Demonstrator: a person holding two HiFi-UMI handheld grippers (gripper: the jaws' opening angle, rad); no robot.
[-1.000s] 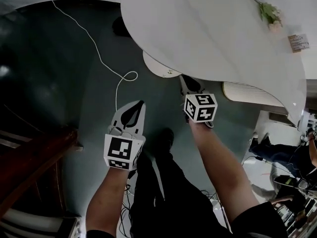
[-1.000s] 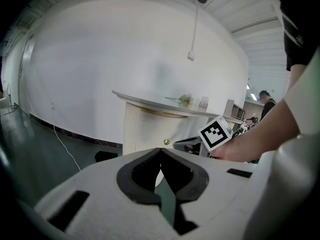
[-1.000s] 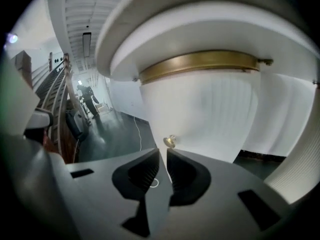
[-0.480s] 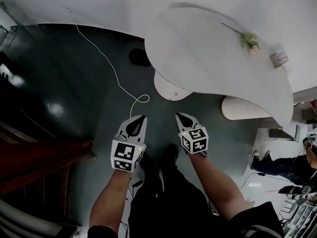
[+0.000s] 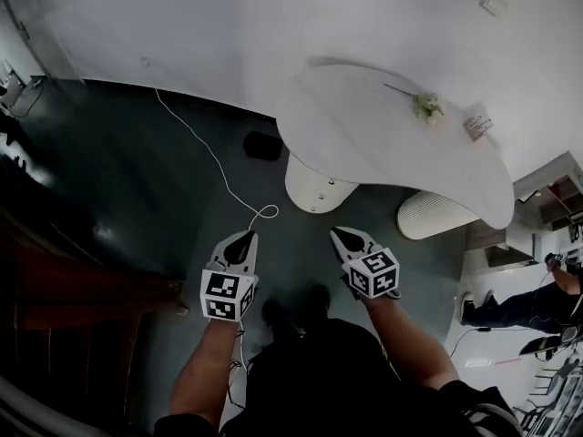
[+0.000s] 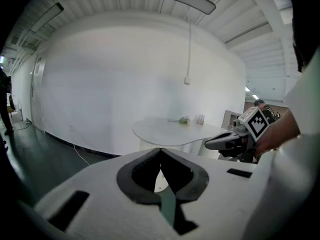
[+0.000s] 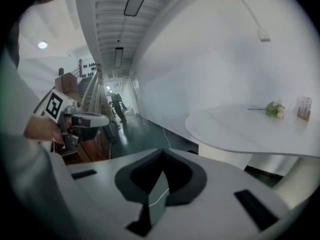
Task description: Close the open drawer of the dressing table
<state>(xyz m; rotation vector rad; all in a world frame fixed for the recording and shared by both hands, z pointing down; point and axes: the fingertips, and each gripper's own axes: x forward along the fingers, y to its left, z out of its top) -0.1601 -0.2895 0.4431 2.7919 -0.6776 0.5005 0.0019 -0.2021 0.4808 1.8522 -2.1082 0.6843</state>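
Drawer (image 5: pixel 314 188) shows as the curved white front under the near edge of the white oval bench (image 5: pixel 364 130), which is the dressing table. It sits tucked beneath the top with small dark knobs on its face. From this far off no seam can be made out, but it looks pushed home.

A second ago the right gripper (image 5: pixel 339 235) was close up against that front, just under the bench edge. Now both grippers are well clear of it, drawn back toward the person's body, and the head view takes in the whole bench from farther away. By my judgement the push is over and the person is stepping back, so the task looks finished or nearly so. Only a closer look at the drawer's edge would confirm it.

The right gripper has its jaws pressed together with nothing between them. The left gripper (image 5: pixel 246 237) is likewise closed on nothing, its tips meeting in its own view, and it hovers beside the right one.

On the bench top lie a flower sprig (image 5: pixel 424 106) and a small card (image 5: pixel 477 124), well apart from the drawer. A white cable (image 5: pixel 214 157) trails over the dark floor (image 5: pixel 137 171) to the left.
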